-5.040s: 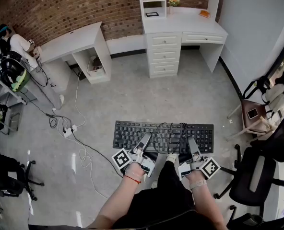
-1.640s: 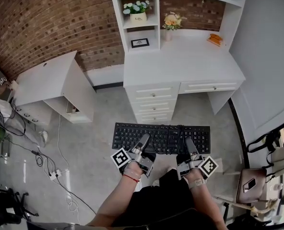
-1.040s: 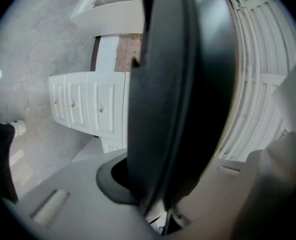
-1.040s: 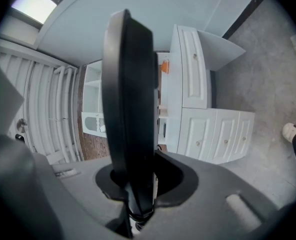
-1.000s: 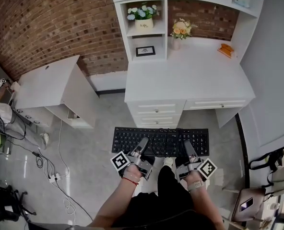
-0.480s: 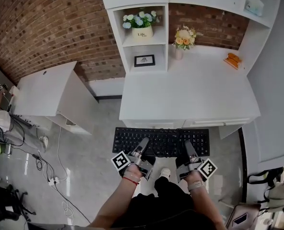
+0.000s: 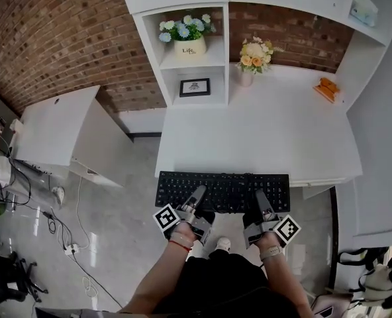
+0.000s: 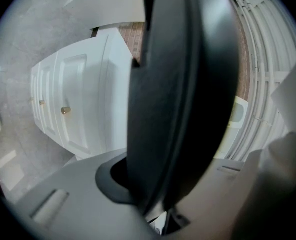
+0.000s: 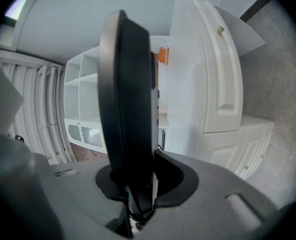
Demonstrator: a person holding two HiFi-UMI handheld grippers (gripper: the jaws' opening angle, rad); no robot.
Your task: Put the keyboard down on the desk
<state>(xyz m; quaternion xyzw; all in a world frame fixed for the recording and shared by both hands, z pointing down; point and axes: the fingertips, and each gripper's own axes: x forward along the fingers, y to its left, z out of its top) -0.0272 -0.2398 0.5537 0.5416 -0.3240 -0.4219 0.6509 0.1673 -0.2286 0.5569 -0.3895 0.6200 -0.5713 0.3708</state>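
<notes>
A black keyboard hangs level in the air, its far edge at the front edge of the white desk. My left gripper is shut on the keyboard's near edge, left of the middle. My right gripper is shut on the same edge further right. In the left gripper view the keyboard stands edge-on between the jaws, with the desk's drawers behind. In the right gripper view the keyboard is likewise clamped edge-on, and much of the desk is hidden behind it.
On the desk stand a vase of yellow flowers and an orange object. A shelf unit holds a flower pot and a small frame. A second white desk is at the left, with cables on the floor.
The person has walked up to the desk with the keyboard. It now reaches the desk's front edge. Both grips on it look the same.
</notes>
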